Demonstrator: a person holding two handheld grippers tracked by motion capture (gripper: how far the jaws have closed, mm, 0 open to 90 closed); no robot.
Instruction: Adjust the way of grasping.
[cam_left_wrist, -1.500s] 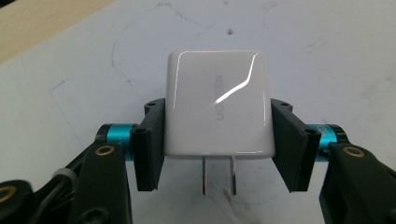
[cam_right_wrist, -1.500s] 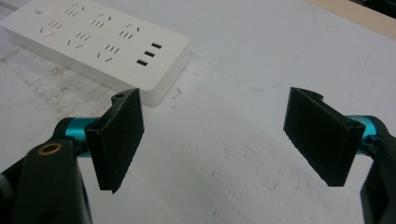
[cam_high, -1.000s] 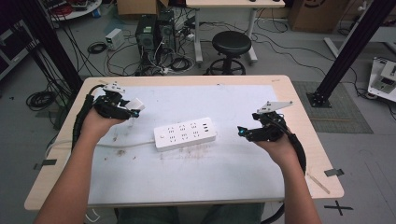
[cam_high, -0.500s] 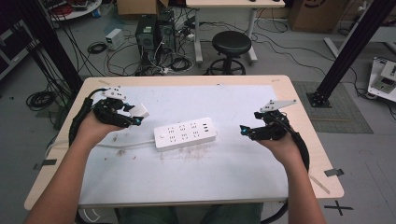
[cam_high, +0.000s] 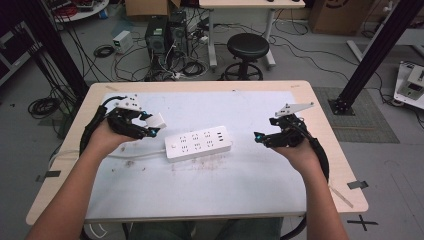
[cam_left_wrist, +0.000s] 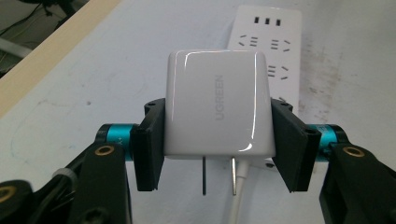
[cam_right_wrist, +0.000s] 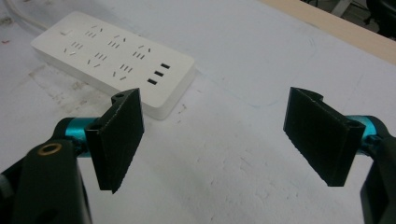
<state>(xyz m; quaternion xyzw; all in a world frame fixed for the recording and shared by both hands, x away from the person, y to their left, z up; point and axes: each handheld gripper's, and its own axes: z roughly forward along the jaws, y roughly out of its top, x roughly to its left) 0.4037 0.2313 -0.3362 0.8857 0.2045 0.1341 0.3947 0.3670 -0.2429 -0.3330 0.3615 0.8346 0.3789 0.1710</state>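
With its prongs left clear, the left hand-held gripper (cam_left_wrist: 217, 140) clamps the white UGREEN charger (cam_left_wrist: 217, 109) near the power strip (cam_high: 199, 143); the right hand-held gripper (cam_right_wrist: 219, 140) waits open, empty.

a black stool (cam_high: 248, 47) stands on the floor beyond the table's far edge, computer towers (cam_high: 166, 34) to its left among cables (cam_high: 102, 51).

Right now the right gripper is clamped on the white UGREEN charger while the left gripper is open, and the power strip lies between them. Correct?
Sides are swapped. The left gripper clamps the charger, per the left gripper view; the right gripper is open. The power strip does lie between them.
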